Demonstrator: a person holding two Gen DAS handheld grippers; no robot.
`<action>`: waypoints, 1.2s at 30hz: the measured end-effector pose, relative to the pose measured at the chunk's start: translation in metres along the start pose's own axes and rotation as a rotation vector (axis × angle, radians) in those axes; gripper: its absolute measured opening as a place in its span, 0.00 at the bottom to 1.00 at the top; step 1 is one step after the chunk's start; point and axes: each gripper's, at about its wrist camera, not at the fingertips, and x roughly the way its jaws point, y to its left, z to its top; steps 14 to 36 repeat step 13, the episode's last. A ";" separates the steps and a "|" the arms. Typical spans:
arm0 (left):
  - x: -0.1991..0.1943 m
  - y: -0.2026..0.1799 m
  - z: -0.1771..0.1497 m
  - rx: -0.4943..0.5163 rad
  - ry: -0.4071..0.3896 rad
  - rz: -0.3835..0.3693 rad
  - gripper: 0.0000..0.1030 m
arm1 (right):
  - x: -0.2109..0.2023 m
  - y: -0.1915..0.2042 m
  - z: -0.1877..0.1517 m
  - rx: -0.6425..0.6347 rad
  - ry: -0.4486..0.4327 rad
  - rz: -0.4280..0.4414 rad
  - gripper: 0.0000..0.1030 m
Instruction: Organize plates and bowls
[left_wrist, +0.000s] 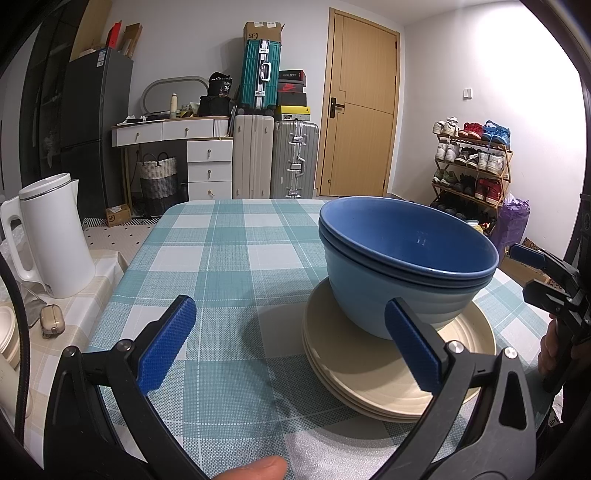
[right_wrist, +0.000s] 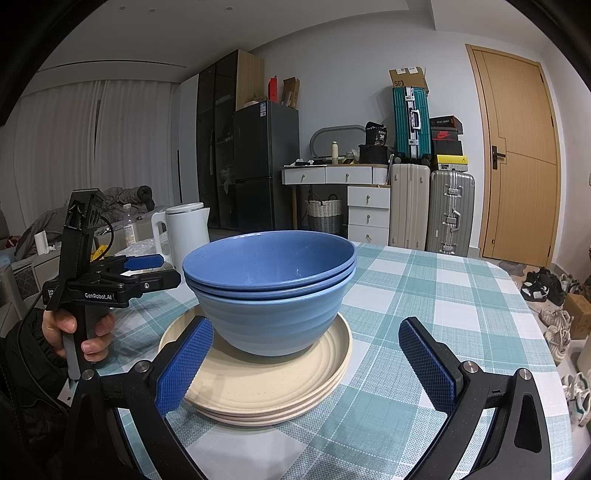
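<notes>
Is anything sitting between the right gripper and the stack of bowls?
Nothing visible. The right gripper is open, facing the bowls, with only the plates' rim and bare tablecloth between its fingers. The left gripper is off to the side.

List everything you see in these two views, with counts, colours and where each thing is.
bowls: three, blue, nested, standing on the plates
plates: about three, cream, stacked on the table
table: one, teal-and-white check cloth
kettle: one, white, on the side surface left of the table
suitcases: three, teal, beige, silver, by the far wall
door: one, wooden, shut
shoe rack: one, right of the door
left gripper: blue pads, open, empty
right gripper: blue pads, open, empty
</notes>
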 end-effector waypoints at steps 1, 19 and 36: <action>-0.001 0.000 0.000 0.000 0.000 -0.001 0.99 | -0.001 0.000 0.000 0.000 0.000 0.000 0.99; 0.000 0.001 0.002 -0.002 -0.001 0.002 0.99 | 0.000 0.001 0.000 0.001 0.001 0.000 1.00; 0.000 0.001 0.002 -0.002 -0.001 0.002 0.99 | 0.000 0.001 0.000 0.001 0.001 0.000 1.00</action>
